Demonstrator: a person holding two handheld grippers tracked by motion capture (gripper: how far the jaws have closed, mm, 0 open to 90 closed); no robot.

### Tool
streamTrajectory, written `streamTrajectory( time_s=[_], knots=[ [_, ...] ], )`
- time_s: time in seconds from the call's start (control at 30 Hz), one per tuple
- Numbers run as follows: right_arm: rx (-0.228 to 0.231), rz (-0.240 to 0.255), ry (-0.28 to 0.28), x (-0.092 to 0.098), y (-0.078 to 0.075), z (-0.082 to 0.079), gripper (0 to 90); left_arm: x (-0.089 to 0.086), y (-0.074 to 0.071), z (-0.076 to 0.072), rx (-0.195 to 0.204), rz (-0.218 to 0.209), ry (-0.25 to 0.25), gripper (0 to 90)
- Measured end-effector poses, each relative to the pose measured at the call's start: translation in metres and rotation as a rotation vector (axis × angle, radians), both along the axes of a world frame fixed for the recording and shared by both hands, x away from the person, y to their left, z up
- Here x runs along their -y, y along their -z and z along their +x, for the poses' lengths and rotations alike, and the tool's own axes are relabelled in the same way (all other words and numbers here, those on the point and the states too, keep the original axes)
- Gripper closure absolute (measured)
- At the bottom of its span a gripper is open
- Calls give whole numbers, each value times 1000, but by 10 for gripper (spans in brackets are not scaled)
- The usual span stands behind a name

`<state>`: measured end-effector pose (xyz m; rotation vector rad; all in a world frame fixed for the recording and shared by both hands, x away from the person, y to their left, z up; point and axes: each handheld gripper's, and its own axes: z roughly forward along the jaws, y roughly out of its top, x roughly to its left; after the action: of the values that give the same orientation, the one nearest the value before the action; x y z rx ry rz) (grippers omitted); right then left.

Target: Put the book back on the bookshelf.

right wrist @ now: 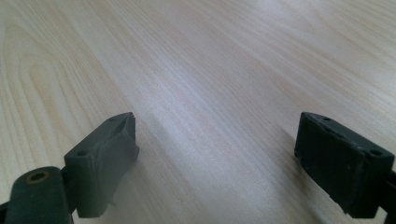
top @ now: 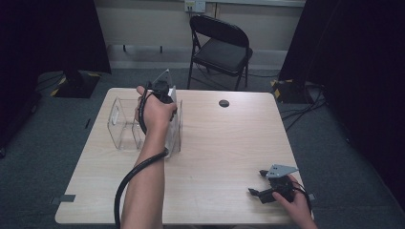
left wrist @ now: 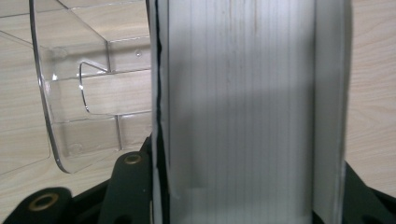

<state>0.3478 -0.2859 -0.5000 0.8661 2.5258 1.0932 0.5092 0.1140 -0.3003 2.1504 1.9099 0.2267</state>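
My left gripper (top: 168,101) reaches down over the far left part of the table and is shut on a tall white block (top: 175,128) that stands upright. In the left gripper view the white block (left wrist: 243,93), marked with fine vertical lines, spans the whole gap between the black jaws of my left gripper (left wrist: 247,193). Right beside it stands a clear acrylic holder (top: 123,125), whose curved wall (left wrist: 70,93) is at the left of that view. My right gripper (top: 257,182) rests low at the near right, open, with bare wood between its fingers (right wrist: 105,149).
The light wooden table (top: 229,143) carries a small black disc (top: 224,103) near its far edge. A black folding chair (top: 220,45) stands behind the table. Dark curtains hang on both sides, and cables lie on the floor at the right.
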Motion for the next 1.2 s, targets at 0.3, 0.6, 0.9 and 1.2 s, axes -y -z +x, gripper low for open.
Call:
streamTrajectory(
  time_s=[0.3,0.6,0.9,1.2],
  knots=[
    [4,-1,-2,0,0,0,121,3,5,4,3,-1,-7,530],
    [2,0,-1,0,0,0,121,1,11,8,7,-2,-26,530],
    [3,-1,-2,0,0,0,121,3,10,11,9,-8,-26,530],
    [3,0,-1,0,0,0,121,6,11,17,24,9,-37,530]
  ],
)
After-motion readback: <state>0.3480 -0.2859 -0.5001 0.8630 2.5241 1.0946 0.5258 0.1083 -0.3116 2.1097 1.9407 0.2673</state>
